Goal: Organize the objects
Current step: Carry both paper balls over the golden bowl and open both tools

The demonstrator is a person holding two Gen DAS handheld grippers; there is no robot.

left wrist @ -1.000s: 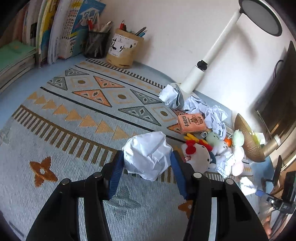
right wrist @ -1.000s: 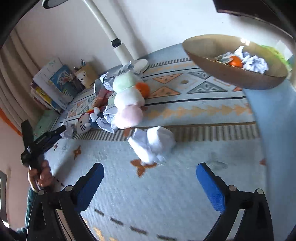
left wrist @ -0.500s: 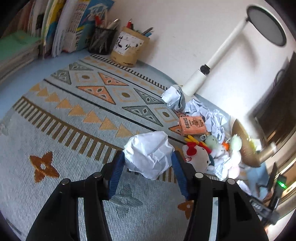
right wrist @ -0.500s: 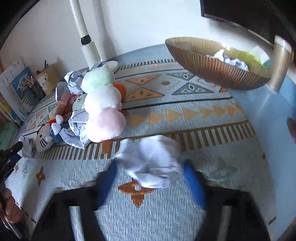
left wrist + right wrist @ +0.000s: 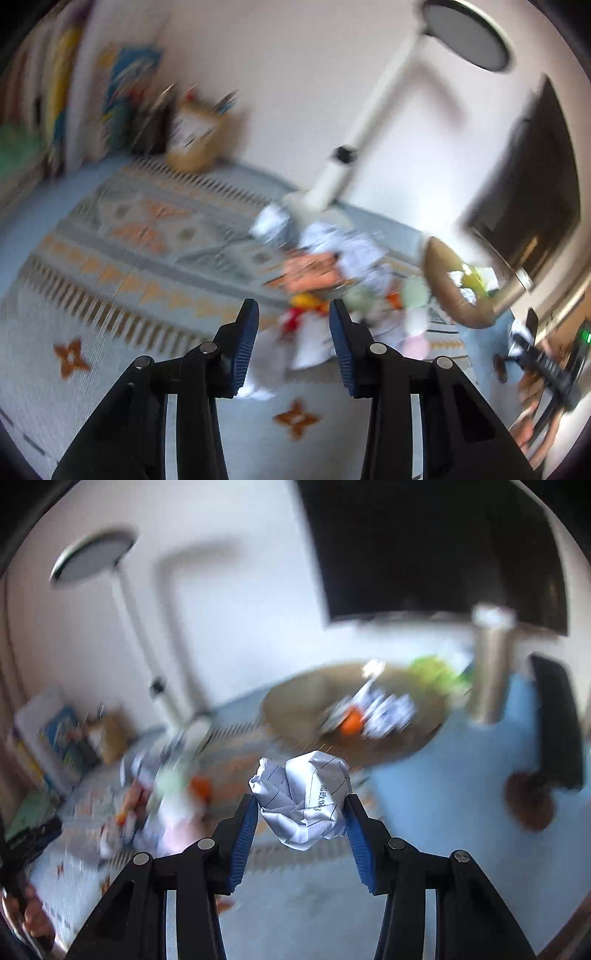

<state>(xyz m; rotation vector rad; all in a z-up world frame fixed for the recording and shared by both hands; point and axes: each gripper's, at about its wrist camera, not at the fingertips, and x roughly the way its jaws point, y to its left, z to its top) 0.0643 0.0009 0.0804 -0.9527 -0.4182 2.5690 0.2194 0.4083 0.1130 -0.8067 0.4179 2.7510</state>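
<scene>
- Right gripper [image 5: 301,802]: jaws have just been closing and are now clenched on a crumpled paper ball [image 5: 304,801]. Both blue pads press its flanks, and the ball is clear of the mat [image 5: 314,915].
- Left gripper [image 5: 293,311]: jaws have just been closing, with nothing between them. A narrow gap remains, and the pads grasp only air.
- A white smear [image 5: 258,391] lies on the mat at 7 o'clock below the left jaws. It is too blurred to tell whether it is paper.
- Target, by my reading, is the golden bowl [image 5: 291,698], at 12 to 1 o'clock beyond the held ball. It already holds crumpled paper [image 5: 391,712] and something orange [image 5: 351,720].
- The pile of soft toys and paper [image 5: 166,805] sits at 9 o'clock on the mat. The lamp post [image 5: 140,627] stands at 10 o'clock.
- Step in hand, as I judge it, is carrying the ball to the bowl.
- Doing it well:
  - Hold the squeeze steady. Paper springs back, and a slack grip may let it slip out.
  - Carry the ball over the near rim, not into it, because the bowl looks light enough to tip or slide.
  - Release only when the ball is above the bowl's middle, so that it settles among what is already there.
  - Steer right of the toy pile and lamp post, and keep the left gripper out of the path.
</scene>
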